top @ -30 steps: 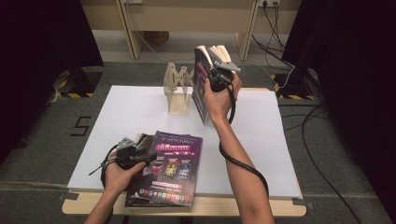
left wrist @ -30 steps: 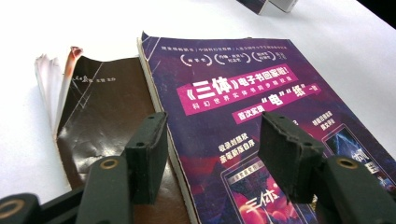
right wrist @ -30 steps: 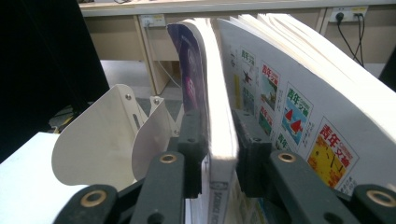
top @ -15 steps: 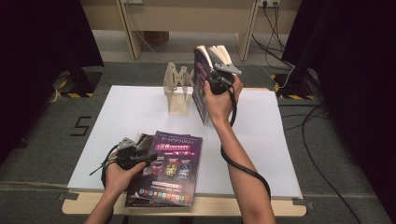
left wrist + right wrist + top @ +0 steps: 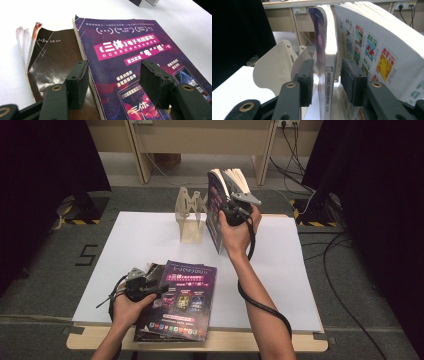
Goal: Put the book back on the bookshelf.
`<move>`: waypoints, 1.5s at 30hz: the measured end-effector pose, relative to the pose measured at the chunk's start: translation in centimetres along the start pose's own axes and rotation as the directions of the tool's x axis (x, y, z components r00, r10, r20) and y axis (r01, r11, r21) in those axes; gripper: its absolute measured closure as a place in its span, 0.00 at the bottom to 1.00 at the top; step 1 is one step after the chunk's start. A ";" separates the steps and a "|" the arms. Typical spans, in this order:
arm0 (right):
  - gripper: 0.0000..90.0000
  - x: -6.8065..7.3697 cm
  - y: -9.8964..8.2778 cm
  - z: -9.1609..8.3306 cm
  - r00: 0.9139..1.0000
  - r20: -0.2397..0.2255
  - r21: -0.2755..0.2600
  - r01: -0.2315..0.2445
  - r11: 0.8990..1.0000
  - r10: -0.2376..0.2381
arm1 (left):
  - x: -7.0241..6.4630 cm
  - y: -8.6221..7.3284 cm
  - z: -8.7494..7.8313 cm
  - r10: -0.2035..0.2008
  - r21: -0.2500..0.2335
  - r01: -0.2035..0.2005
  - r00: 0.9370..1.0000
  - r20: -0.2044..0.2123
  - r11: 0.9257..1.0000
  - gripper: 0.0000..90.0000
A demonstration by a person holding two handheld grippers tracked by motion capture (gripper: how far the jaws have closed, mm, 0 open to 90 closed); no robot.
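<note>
Right now the right gripper [image 5: 226, 213] is standing a purple-covered book [image 5: 322, 50] upright just beside the wooden rack [image 5: 190, 217], on the counter [image 5: 145, 245], probably to slot it into the rack as a shelved book. Its jaws have just been opening and are standing half-wide with the book's spine between them, and gaps are showing on both sides in the right gripper view, so the pads are no longer pressing it. A second book with colourful printed pages [image 5: 374, 57] is leaning just behind the purple one, farther from the rack. Rack slots are looking empty as far as can be told. Well in front of the rack, near the counter's front edge, the left gripper [image 5: 113, 82] is hovering wide over a flat purple book [image 5: 185, 297], which is lying atop a brown book [image 5: 53, 62], gripping nothing, probably lining up the next pick.
</note>
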State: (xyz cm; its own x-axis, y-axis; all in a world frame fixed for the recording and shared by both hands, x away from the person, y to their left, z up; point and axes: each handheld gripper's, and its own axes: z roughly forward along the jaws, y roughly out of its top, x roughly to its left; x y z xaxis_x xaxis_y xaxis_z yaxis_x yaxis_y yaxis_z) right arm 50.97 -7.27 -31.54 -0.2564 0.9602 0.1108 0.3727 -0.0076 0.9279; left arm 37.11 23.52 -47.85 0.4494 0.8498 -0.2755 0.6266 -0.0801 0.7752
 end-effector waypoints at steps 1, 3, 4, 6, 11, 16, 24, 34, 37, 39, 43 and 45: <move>0.69 0.0 -0.1 -0.1 1.000 -0.002 0.001 0.002 1.000 -0.002 | 0.0 0.0 0.0 0.000 0.001 0.000 1.000 0.001 1.000 0.44; 0.69 -0.1 -0.2 -0.3 1.000 -0.008 0.002 0.002 1.000 -0.002 | -0.1 0.0 0.0 -0.002 0.004 0.002 1.000 -0.003 1.000 0.44; 0.69 -0.1 -0.3 -0.5 1.000 -0.008 0.003 0.003 1.000 -0.003 | -0.1 0.0 0.0 -0.004 0.003 0.004 1.000 -0.003 1.000 0.44; 0.68 -0.1 -0.4 -0.7 1.000 -0.015 0.007 0.000 1.000 0.000 | -0.1 0.0 0.0 -0.006 0.005 0.007 1.000 -0.003 1.000 0.44; 0.66 -0.3 -0.5 -1.2 1.000 -0.028 0.016 0.003 1.000 -0.002 | -0.1 0.0 0.1 -0.004 0.006 0.004 1.000 0.000 1.000 0.44; 0.65 -0.3 -0.9 -1.5 1.000 -0.028 0.025 0.007 1.000 -0.006 | -0.1 0.0 0.1 0.001 0.011 -0.001 1.000 0.000 1.000 0.42; 0.64 -0.6 -1.1 -2.1 0.999 -0.035 0.029 0.013 0.999 -0.012 | 0.0 0.1 0.1 -0.007 0.009 0.007 1.000 -0.006 1.000 0.42; 0.65 -1.0 -2.4 -3.1 0.999 -0.051 0.066 -0.001 0.998 0.004 | 0.1 0.1 0.2 -0.017 0.016 0.017 1.000 -0.004 1.000 0.42; 0.66 -1.4 -3.4 -3.4 0.998 -0.060 0.096 -0.008 0.995 0.014 | 0.2 0.1 0.2 -0.021 0.018 0.021 1.000 -0.005 1.000 0.44; 0.66 -1.5 -3.6 -3.5 0.998 -0.067 0.107 -0.013 0.994 0.020 | 0.3 0.0 0.3 -0.021 0.024 0.021 1.000 -0.009 0.999 0.44; 0.66 -2.0 -5.5 -3.6 0.996 -0.081 0.170 -0.026 0.985 0.041 | 0.4 -0.1 0.4 -0.035 0.029 0.035 0.999 -0.014 0.999 0.46; 0.66 -2.1 -6.5 -3.5 0.995 -0.083 0.195 -0.031 0.980 0.048 | 0.4 -0.1 0.6 -0.041 0.034 0.041 0.999 -0.016 0.999 0.46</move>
State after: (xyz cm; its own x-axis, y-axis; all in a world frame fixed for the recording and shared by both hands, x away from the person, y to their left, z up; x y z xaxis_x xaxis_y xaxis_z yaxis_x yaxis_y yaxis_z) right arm 45.97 -10.23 -36.51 -0.3116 0.9322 0.1844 0.5471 0.0173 0.8369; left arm 37.57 23.58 -48.40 0.4130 0.8607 -0.2978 0.6660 -0.0624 0.7434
